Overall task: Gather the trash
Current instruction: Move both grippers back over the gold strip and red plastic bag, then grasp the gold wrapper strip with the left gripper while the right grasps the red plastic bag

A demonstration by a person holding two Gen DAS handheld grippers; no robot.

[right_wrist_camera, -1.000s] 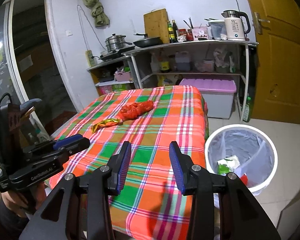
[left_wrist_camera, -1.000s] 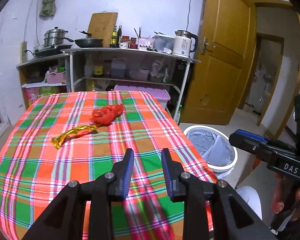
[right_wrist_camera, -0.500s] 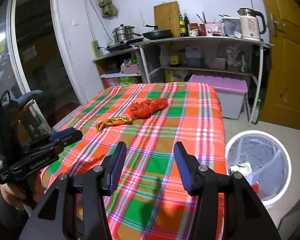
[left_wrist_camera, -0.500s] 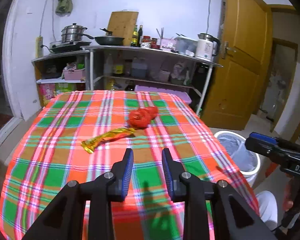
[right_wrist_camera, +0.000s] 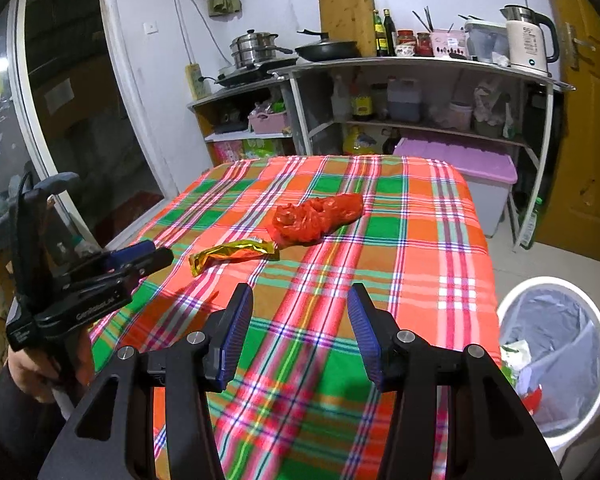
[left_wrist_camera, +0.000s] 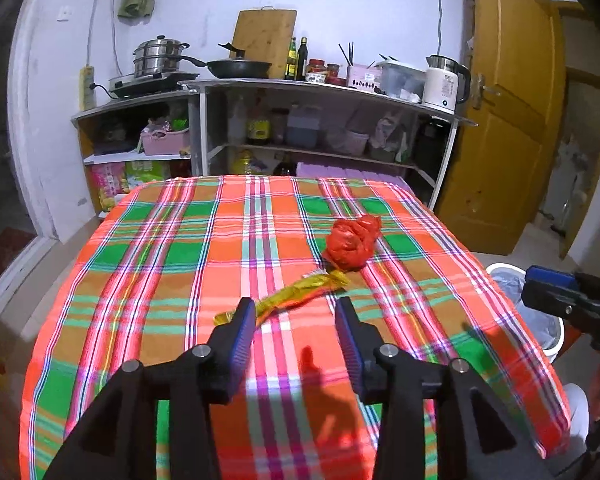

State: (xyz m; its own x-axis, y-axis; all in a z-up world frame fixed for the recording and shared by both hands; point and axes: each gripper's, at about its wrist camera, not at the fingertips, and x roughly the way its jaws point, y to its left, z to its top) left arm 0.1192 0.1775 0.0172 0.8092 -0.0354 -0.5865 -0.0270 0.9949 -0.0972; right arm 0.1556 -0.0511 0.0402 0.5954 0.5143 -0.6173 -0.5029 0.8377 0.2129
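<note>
A crumpled red plastic bag point(left_wrist_camera: 352, 246) and a gold foil wrapper point(left_wrist_camera: 296, 292) lie on the plaid-covered table point(left_wrist_camera: 160, 264). My left gripper point(left_wrist_camera: 296, 316) is open and empty, hovering just short of the wrapper's near end. My right gripper point(right_wrist_camera: 300, 312) is open and empty over the table's near right part, well short of the wrapper point(right_wrist_camera: 236, 254) and the bag point(right_wrist_camera: 316, 220). A white bin point(right_wrist_camera: 556, 352) with a grey liner stands on the floor right of the table, holding some trash. The left gripper also shows in the right wrist view point(right_wrist_camera: 140, 258).
Metal shelves point(left_wrist_camera: 324, 92) with pots, a pan, bottles and a kettle stand behind the table. A purple-lidded box point(right_wrist_camera: 472, 168) sits under the shelf. A wooden door point(left_wrist_camera: 508, 120) is at the right. The bin also shows in the left wrist view point(left_wrist_camera: 540, 320).
Both grippers have opened wider. The left gripper has swung left and forward, so the wrapper and bag now lie just ahead of it. The right gripper has moved closer to the table.
</note>
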